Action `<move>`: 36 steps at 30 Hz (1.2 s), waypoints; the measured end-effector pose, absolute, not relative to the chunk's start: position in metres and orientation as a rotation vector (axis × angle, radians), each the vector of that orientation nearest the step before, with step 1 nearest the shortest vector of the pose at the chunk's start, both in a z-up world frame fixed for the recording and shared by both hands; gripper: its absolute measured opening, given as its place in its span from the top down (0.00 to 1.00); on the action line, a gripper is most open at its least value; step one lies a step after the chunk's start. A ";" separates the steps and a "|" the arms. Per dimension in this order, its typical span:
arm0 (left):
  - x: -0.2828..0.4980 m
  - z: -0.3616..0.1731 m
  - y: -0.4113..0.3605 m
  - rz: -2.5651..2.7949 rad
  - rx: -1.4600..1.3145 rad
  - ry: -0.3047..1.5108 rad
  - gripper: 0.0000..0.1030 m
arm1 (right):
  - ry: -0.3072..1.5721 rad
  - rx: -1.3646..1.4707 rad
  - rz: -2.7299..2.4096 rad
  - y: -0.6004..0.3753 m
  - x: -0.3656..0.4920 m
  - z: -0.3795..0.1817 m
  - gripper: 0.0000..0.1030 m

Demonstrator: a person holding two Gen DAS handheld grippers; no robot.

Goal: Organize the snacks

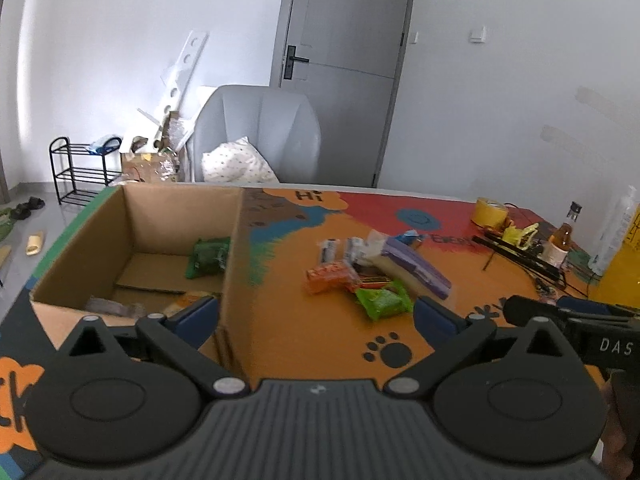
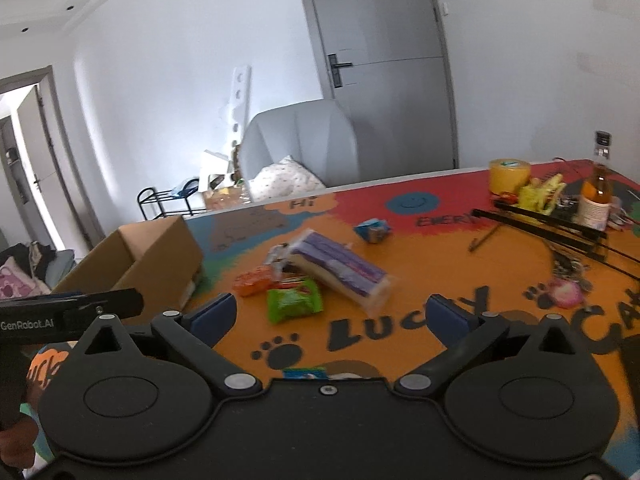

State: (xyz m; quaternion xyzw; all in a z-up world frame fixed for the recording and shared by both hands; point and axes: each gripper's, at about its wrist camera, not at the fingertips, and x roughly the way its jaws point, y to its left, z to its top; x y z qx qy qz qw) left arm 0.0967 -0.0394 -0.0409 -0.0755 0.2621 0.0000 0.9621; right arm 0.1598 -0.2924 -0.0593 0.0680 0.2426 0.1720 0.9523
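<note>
An open cardboard box (image 1: pixel 180 216) stands at the table's left, with a green packet (image 1: pixel 208 258) and some wrappers inside. To its right lies a loose pile of snacks: an orange packet (image 1: pixel 326 278), a bright green packet (image 1: pixel 384 302), a long purple package (image 1: pixel 416 266) and a small blue packet (image 1: pixel 410 236). My left gripper (image 1: pixel 316 314) is open and empty, straddling the box's right wall, short of the pile. My right gripper (image 2: pixel 332 314) is also open and empty, just in front of the green packet (image 2: pixel 294 300) and purple package (image 2: pixel 340 270). A small teal packet (image 2: pixel 306 373) peeks out below it.
At the table's far right are a yellow tape roll (image 2: pixel 508 174), an amber bottle (image 2: pixel 598 196), black rods (image 2: pixel 540 222) and a pink object (image 2: pixel 566 294). A grey armchair (image 1: pixel 260 132) stands behind the colourful tablecloth (image 1: pixel 320 344).
</note>
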 end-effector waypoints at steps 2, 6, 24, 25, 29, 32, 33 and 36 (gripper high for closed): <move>0.098 -0.043 -0.044 -0.004 -0.155 0.538 0.00 | 0.496 0.149 0.340 -0.301 0.160 -0.062 0.00; 0.100 -0.047 -0.053 -0.024 -0.138 0.551 0.00 | 0.495 0.152 0.315 -0.312 0.160 -0.070 0.00; 0.108 -0.084 -0.060 -0.056 -0.160 0.570 0.08 | 0.625 0.123 0.397 -0.292 0.171 -0.112 0.28; 0.110 -0.087 -0.060 -0.058 -0.163 0.577 0.10 | 0.639 0.124 0.404 -0.290 0.172 -0.116 0.32; 0.114 -0.094 -0.057 -0.061 -0.177 0.588 0.16 | 0.679 0.127 0.433 -0.281 0.179 -0.126 0.36; 0.119 -0.098 -0.056 -0.065 -0.182 0.593 0.17 | 0.693 0.127 0.461 -0.275 0.184 -0.130 0.36; 0.121 -0.099 -0.057 -0.069 -0.183 0.594 0.17 | 0.696 0.127 0.467 -0.273 0.185 -0.131 0.37; 0.127 -0.103 -0.057 -0.072 -0.189 0.601 0.18 | 0.702 0.110 0.472 -0.269 0.190 -0.136 0.56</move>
